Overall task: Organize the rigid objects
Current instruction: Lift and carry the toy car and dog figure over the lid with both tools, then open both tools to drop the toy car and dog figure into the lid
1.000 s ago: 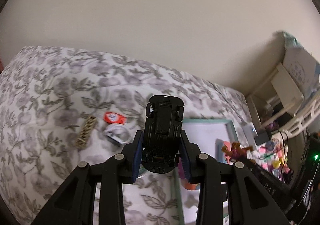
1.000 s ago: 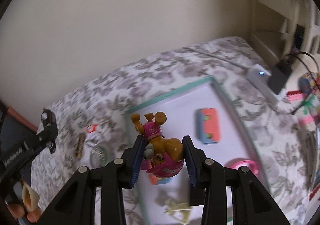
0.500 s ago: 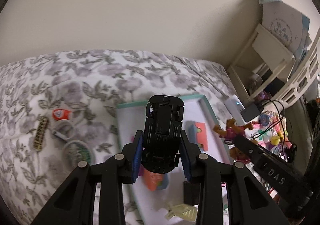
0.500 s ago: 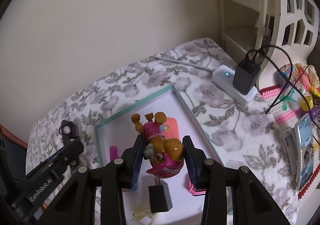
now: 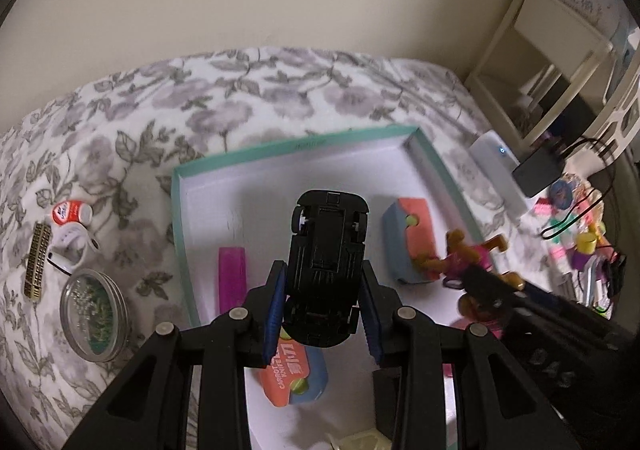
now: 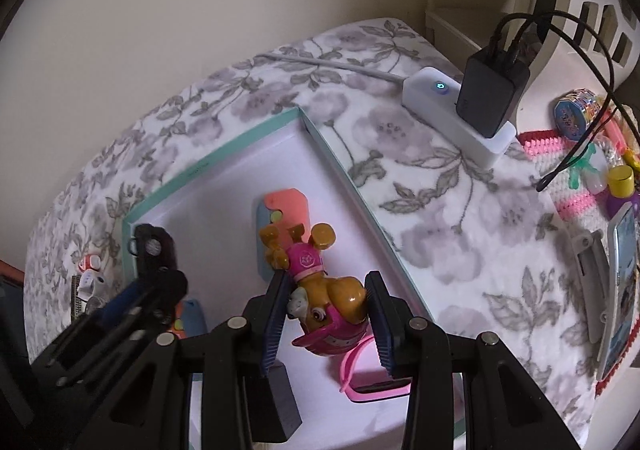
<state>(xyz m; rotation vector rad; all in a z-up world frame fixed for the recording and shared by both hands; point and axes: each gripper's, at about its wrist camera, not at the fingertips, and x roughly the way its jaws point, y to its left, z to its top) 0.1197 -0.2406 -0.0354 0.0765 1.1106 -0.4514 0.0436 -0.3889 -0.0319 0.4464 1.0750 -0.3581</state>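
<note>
Both grippers are hanging over the teal-rimmed box (image 5: 434,166) lying on the flowered bed (image 5: 240,98), so the step in hand looks like setting two toys inside it. The left gripper (image 5: 323,312) is pinching a black toy car (image 5: 326,266) between its fingers, underside facing the camera, above the middle of the white floor of the box. The right gripper (image 6: 328,324) is pinching a brown-and-pink pup figure (image 6: 320,290), head toward the fingers, over the right half of the box near its right wall. The next move probably calls for lowering each toy onto a bare patch and only then spreading the fingers. Room is getting tight: an orange-and-blue block (image 5: 410,238) is lying at the right, a magenta bar (image 5: 232,276) at the left, a second orange-and-blue case (image 5: 294,374) at the near side, and a pink band (image 6: 360,378) beneath the pup. The far left part of the floor is lying bare. The two grippers are sitting near each other, so crossing paths could make them knock, and the thin wall could catch a low toy
</note>
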